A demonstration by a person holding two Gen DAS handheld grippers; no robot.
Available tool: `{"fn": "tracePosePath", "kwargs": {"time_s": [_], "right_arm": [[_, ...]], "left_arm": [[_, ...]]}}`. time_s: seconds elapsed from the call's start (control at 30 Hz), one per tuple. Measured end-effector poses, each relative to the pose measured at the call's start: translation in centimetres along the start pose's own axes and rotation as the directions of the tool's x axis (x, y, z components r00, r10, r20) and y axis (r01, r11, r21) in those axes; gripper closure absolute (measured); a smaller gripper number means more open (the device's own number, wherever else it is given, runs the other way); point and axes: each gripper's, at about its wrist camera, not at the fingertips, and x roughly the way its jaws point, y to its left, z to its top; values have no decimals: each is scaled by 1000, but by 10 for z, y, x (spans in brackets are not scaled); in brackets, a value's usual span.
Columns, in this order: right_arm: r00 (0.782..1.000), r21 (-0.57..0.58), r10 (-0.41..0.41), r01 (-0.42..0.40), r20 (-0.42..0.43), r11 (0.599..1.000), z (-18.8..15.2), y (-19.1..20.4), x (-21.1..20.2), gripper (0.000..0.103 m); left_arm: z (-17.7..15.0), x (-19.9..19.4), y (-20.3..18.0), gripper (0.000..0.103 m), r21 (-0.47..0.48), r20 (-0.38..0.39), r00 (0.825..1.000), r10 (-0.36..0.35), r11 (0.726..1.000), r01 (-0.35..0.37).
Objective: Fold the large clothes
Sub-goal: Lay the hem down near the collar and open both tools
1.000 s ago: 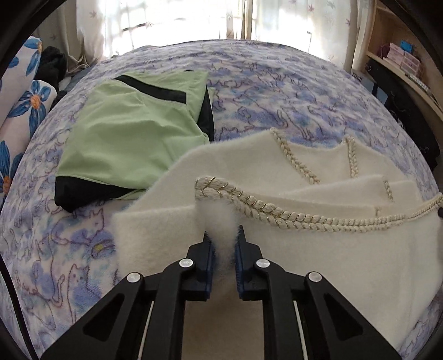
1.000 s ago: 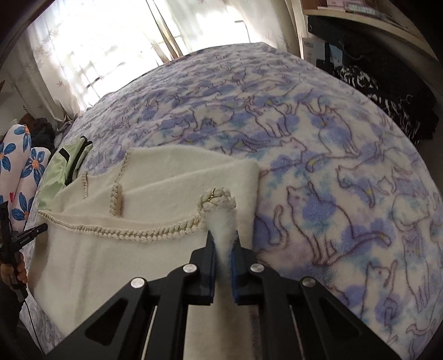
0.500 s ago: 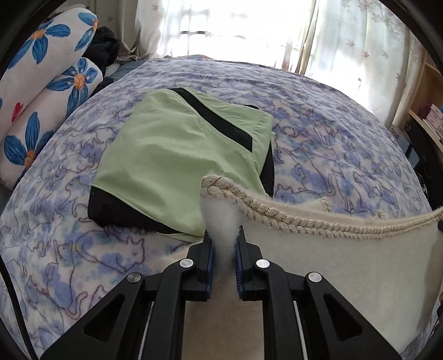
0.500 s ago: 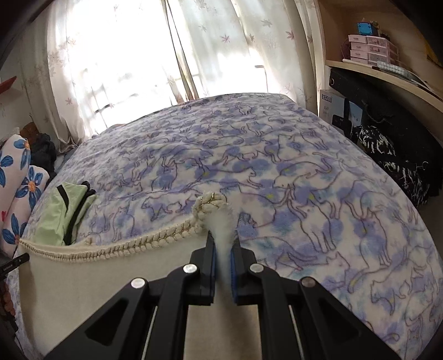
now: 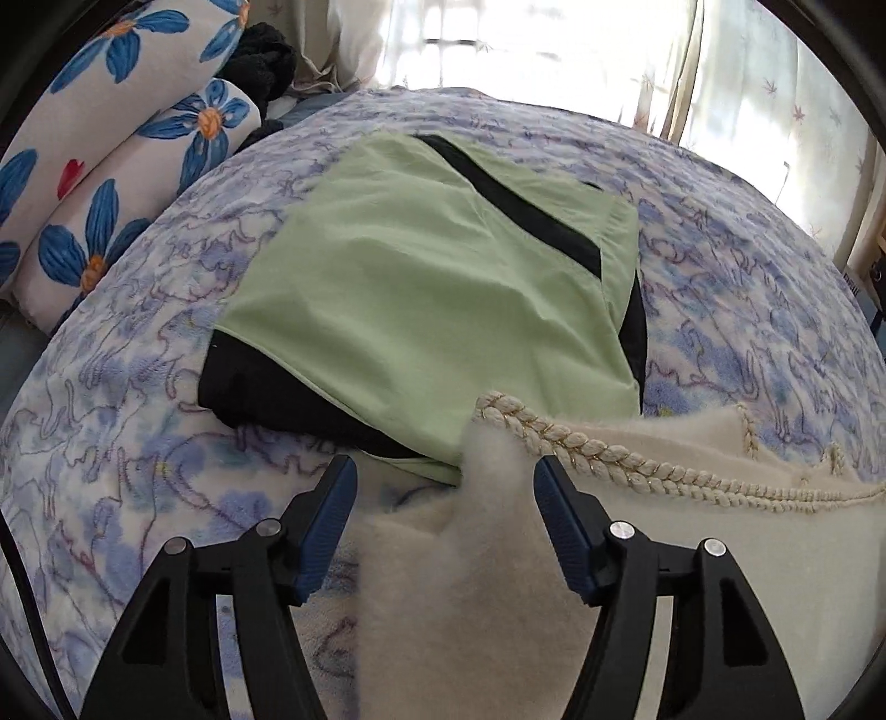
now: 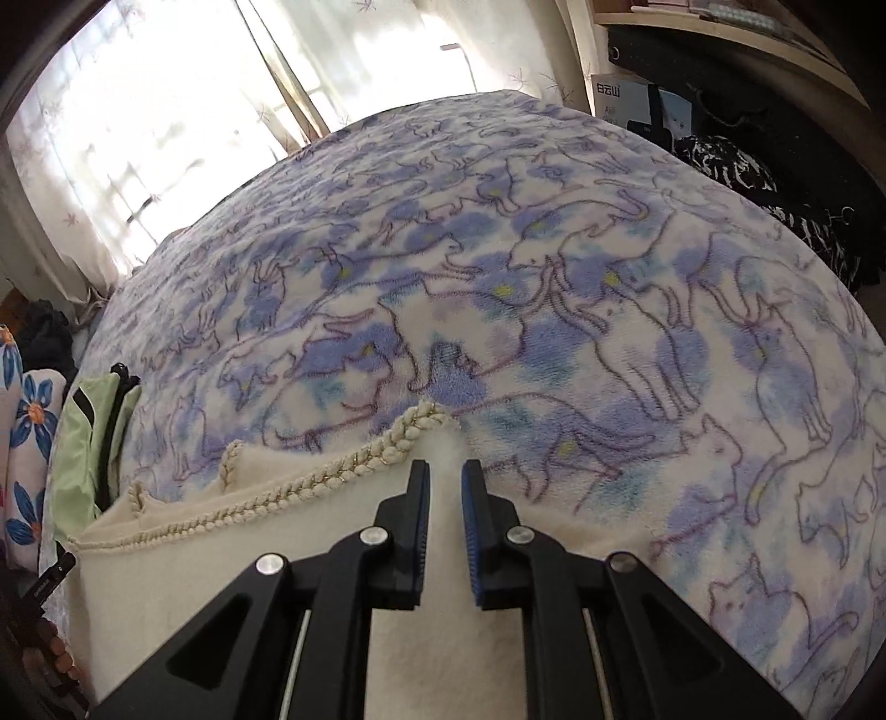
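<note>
A fluffy cream garment (image 5: 476, 576) with braided rope trim (image 5: 626, 465) lies on the bed in front of me. My left gripper (image 5: 443, 498) is open, its jaws wide apart on either side of the garment's near corner. In the right wrist view the same cream garment (image 6: 221, 581) shows with its braided trim (image 6: 332, 476). My right gripper (image 6: 446, 495) has its jaws slightly parted around the other corner, the fabric still between the pads.
A folded light green and black garment (image 5: 432, 277) lies just beyond the cream one, also seen at the left of the right wrist view (image 6: 88, 443). Floral pillows (image 5: 111, 166) line the left. The cat-print blanket (image 6: 609, 310) covers the bed. Shelves (image 6: 747, 50) stand to the right.
Both grippers carried the trimmed edge forward and lowered it toward the bed. The left gripper has opened wide and let go; the right jaws have parted slightly.
</note>
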Motion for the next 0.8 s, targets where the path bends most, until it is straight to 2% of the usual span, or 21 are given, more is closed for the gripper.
{"fn": "tracePosePath", "kwargs": {"time_s": [0.07,0.13,0.2,0.27,0.33,0.4,0.43,0.53,0.6,0.63,0.67,0.7,0.73,0.77,0.8], "right_arm": [[1000,-44,4,-3,3,999,-7,14,-4,92],[999,-102,31,-33,-19,994,-16,39,-1,92],[996,-139,70,-76,-48,987,-25,62,8,92],[995,-176,84,-94,-61,980,-36,87,19,92],[996,-197,62,-75,-67,978,-45,104,33,92],[999,-226,-14,4,-44,974,-51,108,47,92],[997,-234,-69,62,-23,970,-52,104,52,93],[989,-174,-147,149,21,973,-45,68,50,96],[972,-137,-233,235,35,962,-39,39,46,96],[972,-127,-232,233,27,964,-37,23,43,97],[980,-119,-197,197,8,973,-35,9,41,103],[985,-111,-170,168,-9,980,-36,0,36,103],[985,-115,-172,170,-7,979,-36,-3,29,103],[975,-127,-221,220,11,967,-37,-3,20,103],[969,-130,-244,245,24,961,-39,-2,10,96]], "left_arm": [[-5,-19,-8,38,35,52,999,-17,999,15],[-12,-31,-24,48,89,86,995,-47,995,39],[-22,-35,-48,54,146,90,993,-72,988,59],[-30,-32,-68,54,176,93,994,-63,983,46],[-35,-22,-81,54,189,89,995,-38,982,21],[-37,-5,-87,54,192,75,997,9,981,-24],[-38,5,-84,53,183,48,999,14,983,-23],[-34,15,-65,44,124,24,998,-55,991,52],[-31,16,-55,41,113,17,996,-85,990,83],[-31,16,-51,36,112,16,996,-88,990,86],[-30,16,-47,35,110,12,996,-91,990,89],[-31,16,-45,35,102,5,995,-103,990,102],[-31,14,-43,35,96,-3,994,-109,989,109],[-32,12,-42,35,90,-10,995,-102,991,103],[-32,8,-42,35,88,-14,996,-88,992,89]]}}
